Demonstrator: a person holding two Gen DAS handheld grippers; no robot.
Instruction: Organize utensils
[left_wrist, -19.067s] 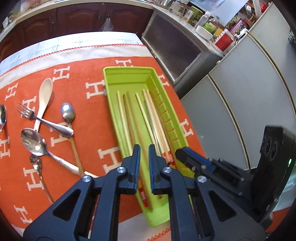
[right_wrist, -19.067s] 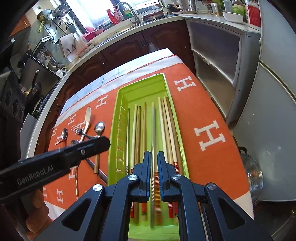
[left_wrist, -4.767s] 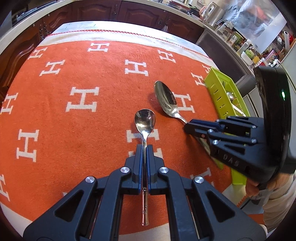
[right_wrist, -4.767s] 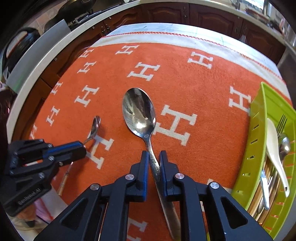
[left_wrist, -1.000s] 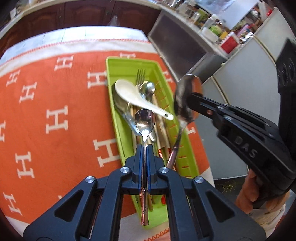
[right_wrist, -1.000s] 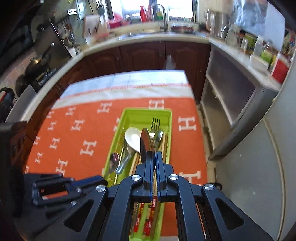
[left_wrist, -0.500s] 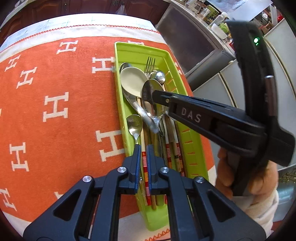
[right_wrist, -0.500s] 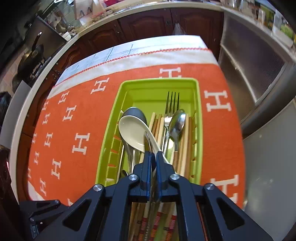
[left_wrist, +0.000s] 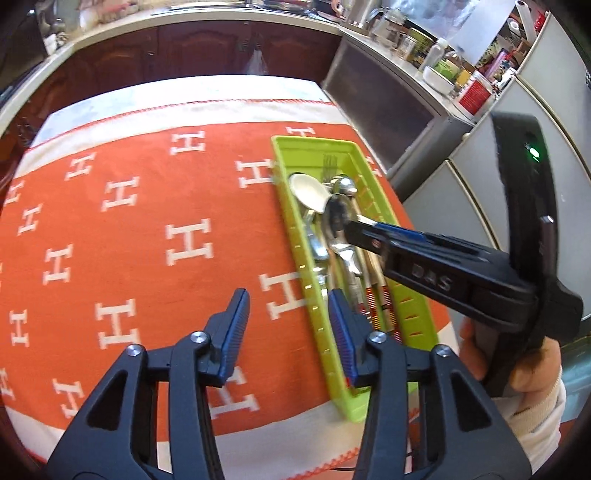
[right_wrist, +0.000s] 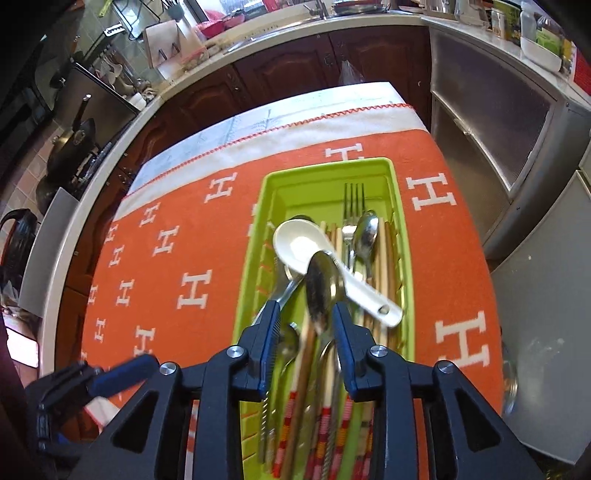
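**Both grippers spread wide over the filled green tray**

The left gripper (left_wrist: 286, 325) has its jaws spread wide with nothing between them. It hangs above the orange tablecloth with white H marks (left_wrist: 147, 229), its right finger over the near-left rim of the long lime-green plastic utensil tray (left_wrist: 413, 314). In the left wrist view the tray lies toward two o'clock, running from near to far along the cloth's right edge.

The right gripper (right_wrist: 306, 336) is likewise released, jaws parted and gripping nothing. It sits directly over the tray's near half, reaching in from four o'clock in the left wrist view (left_wrist: 354, 230). In its own view, the large shiny steel spoon (right_wrist: 321, 286) lies between the blue finger pads, bowl pointing to twelve o'clock; whether it touches either pad cannot be told, as it is blurred.

Inside the tray, left to right in the right wrist view: a small steel spoon (right_wrist: 290, 345) near the left finger, a white ceramic soup spoon (right_wrist: 299, 247) lying diagonally with its handle toward four o'clock, a steel fork (right_wrist: 352, 206) with tines toward twelve o'clock, and another steel spoon (right_wrist: 365, 232) just beside it. Under them lie wooden chopsticks with red-and-yellow striped ends (right_wrist: 321, 424).

Beyond the table at twelve o'clock runs a dark wooden kitchen cabinet (right_wrist: 295, 70).
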